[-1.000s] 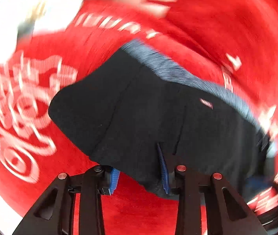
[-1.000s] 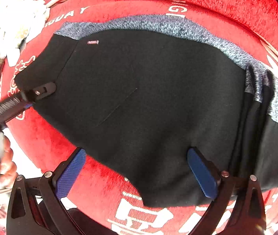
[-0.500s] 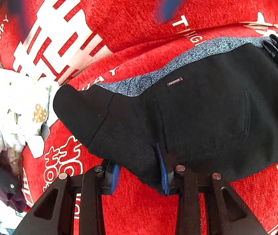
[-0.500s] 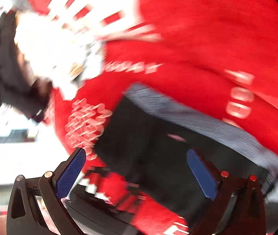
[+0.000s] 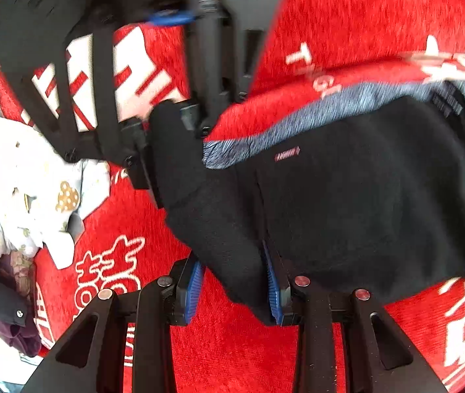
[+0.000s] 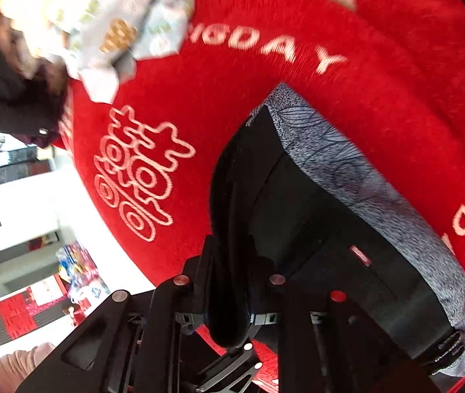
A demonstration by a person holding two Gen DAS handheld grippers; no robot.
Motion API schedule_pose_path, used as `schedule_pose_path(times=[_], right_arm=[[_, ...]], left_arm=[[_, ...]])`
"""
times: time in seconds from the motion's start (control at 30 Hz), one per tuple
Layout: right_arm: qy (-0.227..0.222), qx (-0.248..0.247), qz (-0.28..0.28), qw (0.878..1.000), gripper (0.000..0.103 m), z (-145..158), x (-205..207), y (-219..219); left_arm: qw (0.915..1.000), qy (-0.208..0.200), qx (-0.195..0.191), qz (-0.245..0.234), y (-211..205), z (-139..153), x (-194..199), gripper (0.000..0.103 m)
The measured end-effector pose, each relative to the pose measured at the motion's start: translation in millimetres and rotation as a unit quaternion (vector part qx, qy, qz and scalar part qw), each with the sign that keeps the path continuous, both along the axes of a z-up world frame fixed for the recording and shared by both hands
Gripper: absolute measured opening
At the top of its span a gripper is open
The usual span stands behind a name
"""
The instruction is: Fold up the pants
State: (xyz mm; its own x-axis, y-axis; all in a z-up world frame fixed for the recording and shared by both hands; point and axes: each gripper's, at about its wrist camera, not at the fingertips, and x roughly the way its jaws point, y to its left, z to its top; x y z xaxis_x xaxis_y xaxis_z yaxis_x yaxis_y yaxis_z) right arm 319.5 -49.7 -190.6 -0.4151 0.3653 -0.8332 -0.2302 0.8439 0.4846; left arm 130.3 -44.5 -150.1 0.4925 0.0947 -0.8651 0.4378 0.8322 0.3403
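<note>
**Black pants, end gripped at both corners**

While lying partly folded on the red printed blanket, the black pants had one end pinched by both tools. Left gripper: clamped on the near corner. Right gripper: clamped on the adjoining corner. Grey patterned lining exposed along the far edge. Risk, judged: uneven pull could skew the fold, or cloth could slip free. White printed cloth lay beside.
</note>
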Motion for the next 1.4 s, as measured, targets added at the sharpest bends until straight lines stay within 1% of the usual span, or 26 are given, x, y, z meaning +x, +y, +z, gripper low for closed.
schedule_pose_path(times=[0.07, 0.13, 0.2, 0.23, 0.3, 0.37, 0.43, 0.57, 0.67, 0.7, 0.83, 0.87, 1.03, 1.17, 1.23, 1.3, 1.37, 1.4], right_arm=[[-0.009, 0.026, -0.023, 0.999, 0.017, 12.6, -1.1, -17.9], [-0.015, 0.059, -0.062, 0.996, 0.017, 30.0, -1.0, -46.7], [-0.025, 0.096, -0.106, 0.989, 0.017, 49.5, -6.6, -77.7], [-0.031, 0.108, -0.119, 0.987, 0.017, 57.7, -8.3, -89.4], [-0.048, 0.138, -0.145, 0.979, 0.017, 79.9, -10.9, -120.5], [-0.074, 0.171, -0.171, 0.968, 0.017, 102.5, -20.2, -156.7], [-0.091, 0.194, -0.196, 0.957, 0.017, 117.0, -29.6, -189.0], [-0.126, 0.214, -0.241, 0.938, 0.018, 143.7, -53.0, -268.1], [-0.146, 0.208, -0.275, 0.927, 0.018, 149.5, -76.9, -332.2], [-0.149, 0.203, -0.293, 0.922, 0.018, 147.2, -88.5, -358.6], [-0.143, 0.185, -0.341, 0.911, 0.018, 129.1, -125.5, -431.0], [-0.143, 0.179, -0.35, 0.909, 0.018, 123.1, -132.8, -443.5], [-0.119, 0.154, -0.413, 0.89, 0.018, 83.9, -172.6, -511.5], [-0.1, 0.14, -0.441, 0.881, 0.018, 55.1, -193.8, -534.7], [-0.092, 0.132, -0.446, 0.88, 0.018, 44.5, -202.0, -540.8], [-0.087, 0.125, -0.448, 0.881, 0.018, 37.5, -205.6, -540.2], [-0.078, 0.127, -0.458, 0.876, 0.018, 30.8, -208.7, -539.9], [-0.077, 0.127, -0.459, 0.876, 0.018, 30.1, -210.1, -540.0]], left_arm=[[0.9999, -0.008, -0.009, -0.002, -7.6, 15.0, -1.0, 0.035], [0.9996, -0.023, -0.018, -0.009, -20.0, 34.2, -4.3, 0.035], [0.9989, -0.037, -0.021, -0.017, -32.0, 49.2, -7.6, 0.035], [0.9984, -0.047, -0.023, -0.023, -40.8, 58.2, -10.5, 0.035], [0.9966, -0.068, -0.026, -0.037, -61.9, 76.5, -17.7, 0.035], [0.9947, -0.084, -0.032, -0.052, -83.6, 91.9, -24.7, 0.035], [0.9926, -0.094, -0.04, -0.066, -107.1, 103.9, -32.4, 0.035], [0.9873, -0.103, -0.055, -0.108, -170.2, 116.2, -51.3, 0.035], [0.9834, -0.092, -0.059, -0.145, -223.1, 113.1, -67.5, 0.036], [0.9821, -0.084, -0.059, -0.158, -241.6, 109.1, -73.8, 0.036], [0.9758, -0.055, -0.054, -0.205, -296.6, 87.0, -97.4, 0.036], [0.9741, -0.051, -0.051, -0.214, -306.2, 80.8, -102.9, 0.036], [0.9671, -0.019, -0.023, -0.253, -350.2, 41.9, -125.0, 0.036], [0.9624, -0.006, 0.007, -0.272, -368.0, 17.2, -137.7, 0.036], [0.9601, -0.005, 0.021, -0.279, -369.6, 10.7, -140.2, 0.036], [0.9581, -0.004, 0.029, -0.285, -368.8, 10.4, -141.6, 0.036], [0.957, 0.002, 0.036, -0.288, -363.1, 11.9, -140.9, 0.042], [0.9575, 0.01, 0.037, -0.286, -360.5, 13.9, -139.4, 0.052]])
